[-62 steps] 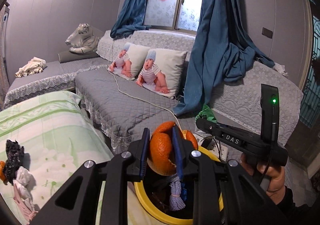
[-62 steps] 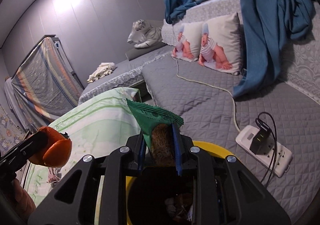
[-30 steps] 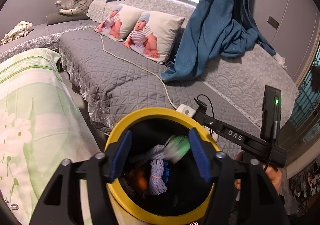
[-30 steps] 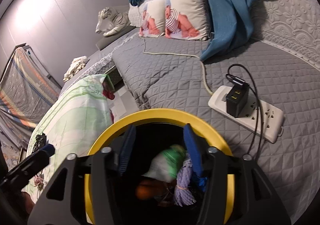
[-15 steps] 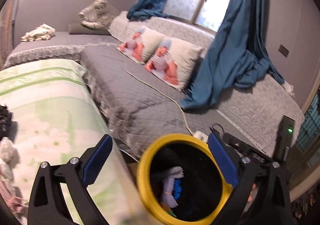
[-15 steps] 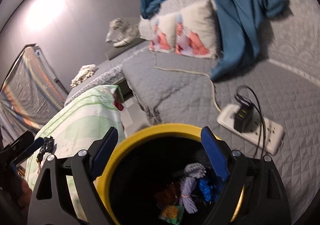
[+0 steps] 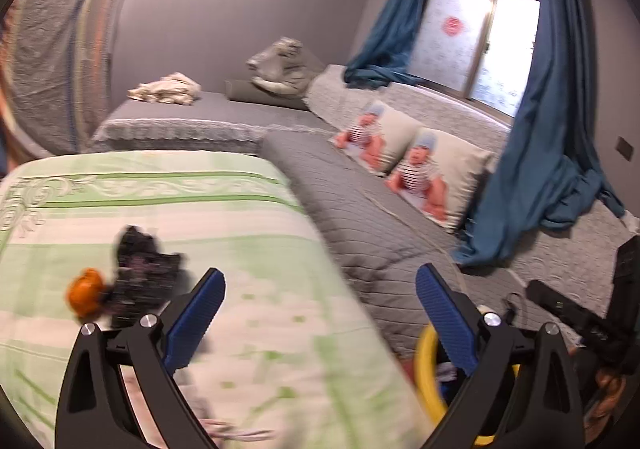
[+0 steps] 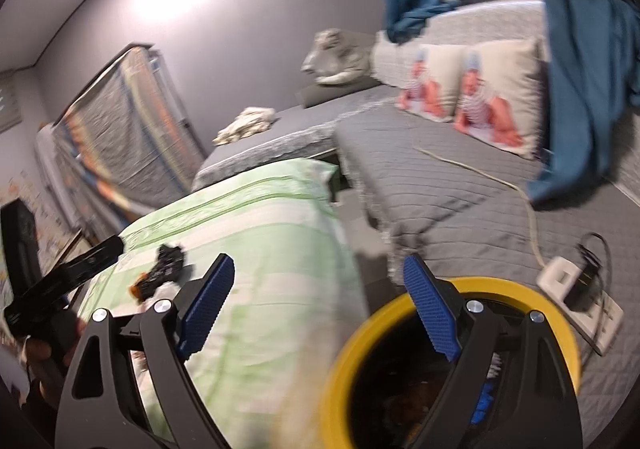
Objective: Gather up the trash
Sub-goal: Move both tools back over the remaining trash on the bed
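My left gripper [image 7: 320, 313] is open and empty, above the green-patterned table cloth [image 7: 168, 217]. Ahead to its left lie a black crumpled scrap [image 7: 142, 275] and an orange peel [image 7: 84, 291] beside it. The yellow-rimmed bin [image 7: 426, 367] is at its lower right. My right gripper [image 8: 316, 305] is open and empty, with the yellow-rimmed bin [image 8: 400, 313] under its right finger and trash inside. The black scrap [image 8: 168, 261] and orange peel [image 8: 138, 289] lie on the cloth to its left. The left gripper's body [image 8: 60, 277] shows at the far left.
A grey quilted sofa [image 7: 360, 201] runs behind the table, with two baby-print pillows [image 7: 420, 169]. A white power strip [image 8: 580, 297] with a black plug lies on the sofa near the bin. Blue curtains [image 7: 548, 137] hang at the right. A covered rack [image 8: 132, 137] stands at the left.
Both grippers opened and dropped the orange peel and green wrapper into the bin. Both have since swung left, from over the bin toward the table cloth with the remaining scraps.
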{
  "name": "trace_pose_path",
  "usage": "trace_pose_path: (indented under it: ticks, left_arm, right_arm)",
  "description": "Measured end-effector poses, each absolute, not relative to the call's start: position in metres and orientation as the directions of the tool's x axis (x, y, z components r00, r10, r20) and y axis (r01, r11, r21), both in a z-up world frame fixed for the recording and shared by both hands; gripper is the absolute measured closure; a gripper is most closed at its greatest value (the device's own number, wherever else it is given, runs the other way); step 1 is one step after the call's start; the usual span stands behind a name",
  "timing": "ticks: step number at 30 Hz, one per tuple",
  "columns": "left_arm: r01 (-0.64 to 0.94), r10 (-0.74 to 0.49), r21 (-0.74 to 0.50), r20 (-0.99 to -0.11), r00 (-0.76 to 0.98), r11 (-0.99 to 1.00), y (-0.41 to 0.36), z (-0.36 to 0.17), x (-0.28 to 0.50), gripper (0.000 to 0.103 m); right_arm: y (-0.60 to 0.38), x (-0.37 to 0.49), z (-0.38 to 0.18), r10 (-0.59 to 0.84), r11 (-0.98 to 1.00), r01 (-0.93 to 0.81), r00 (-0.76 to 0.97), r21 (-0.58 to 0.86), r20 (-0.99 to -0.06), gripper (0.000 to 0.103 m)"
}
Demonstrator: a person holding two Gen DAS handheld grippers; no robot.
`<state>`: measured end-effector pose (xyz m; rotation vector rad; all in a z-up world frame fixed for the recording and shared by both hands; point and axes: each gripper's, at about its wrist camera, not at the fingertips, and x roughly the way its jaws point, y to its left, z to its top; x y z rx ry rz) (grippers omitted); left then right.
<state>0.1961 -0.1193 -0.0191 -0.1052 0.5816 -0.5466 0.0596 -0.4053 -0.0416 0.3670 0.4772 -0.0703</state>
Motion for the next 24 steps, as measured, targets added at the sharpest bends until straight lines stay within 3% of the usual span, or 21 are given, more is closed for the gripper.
trace_pose_path:
  ticks: [14,24]
  left_arm:
    - [0.223,-0.323,-0.248,-0.508,0.799,0.943,0.010,-0.039,0.240,0.010]
    - [0.132,-0.256,-0.252,-0.562,0.786,0.959,0.044,-0.073,0.269,0.010]
  right_arm:
    - [-0.258,0.115,-0.053,0.267,0.959,-0.169,0.812,0.229,-0.518,0.021]
    - [-0.185,0.128,-0.082,0.352,0.934,-0.317,0.733,0.165,-0.582,0.021]
